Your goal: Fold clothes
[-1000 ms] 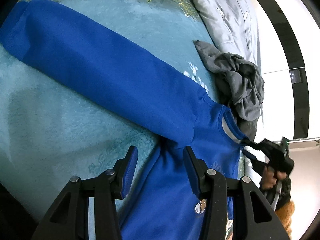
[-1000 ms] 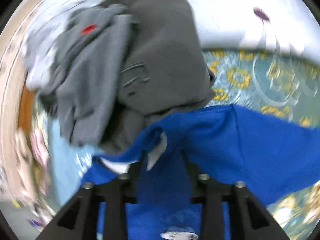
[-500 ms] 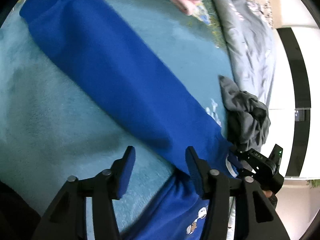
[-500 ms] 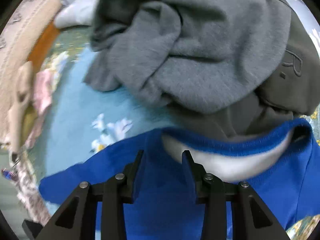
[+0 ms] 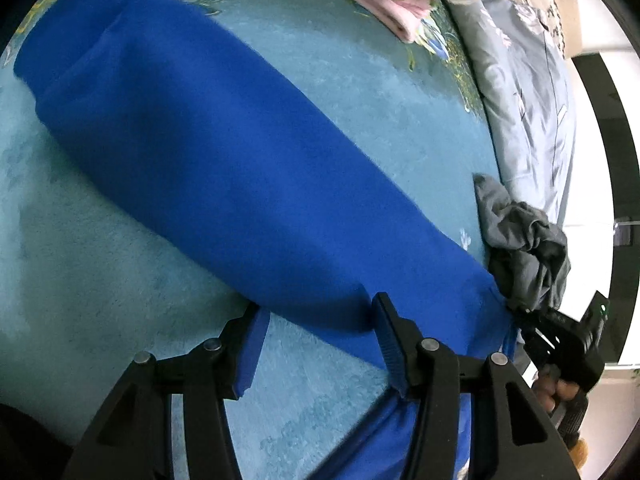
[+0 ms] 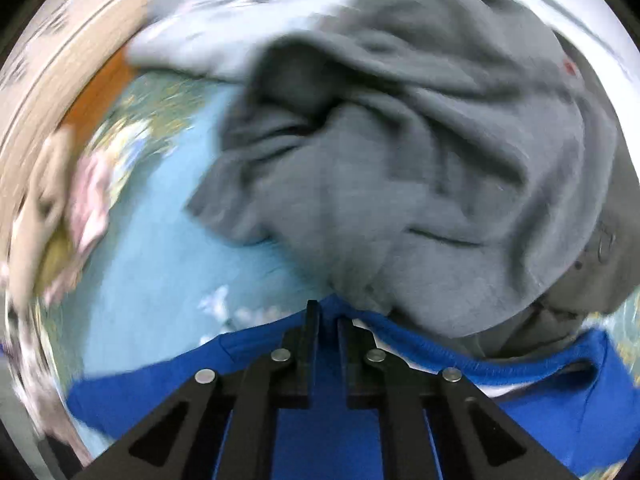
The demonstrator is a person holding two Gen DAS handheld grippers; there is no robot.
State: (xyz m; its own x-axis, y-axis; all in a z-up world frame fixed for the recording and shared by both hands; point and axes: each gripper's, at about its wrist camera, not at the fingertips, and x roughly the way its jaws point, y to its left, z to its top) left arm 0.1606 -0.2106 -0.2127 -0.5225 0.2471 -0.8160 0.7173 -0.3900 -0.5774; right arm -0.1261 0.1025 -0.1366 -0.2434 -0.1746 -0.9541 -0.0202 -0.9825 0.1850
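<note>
The right gripper has just clenched on the blue fleece sweatshirt's collar; the left gripper, released, straddles its sleeve edge; the crumpled grey garment lies at twelve o'clock.

Two fisheye wrist views, both angled down over a teal bedspread.

The left wrist view looks obliquely along a blue sweatshirt sleeve from close above, the right gripper at its lower right edge. The right wrist view looks steeply down, very near the blue collar and a grey garment pile. Both share sweatshirt, grey pile and bedspread.
</note>
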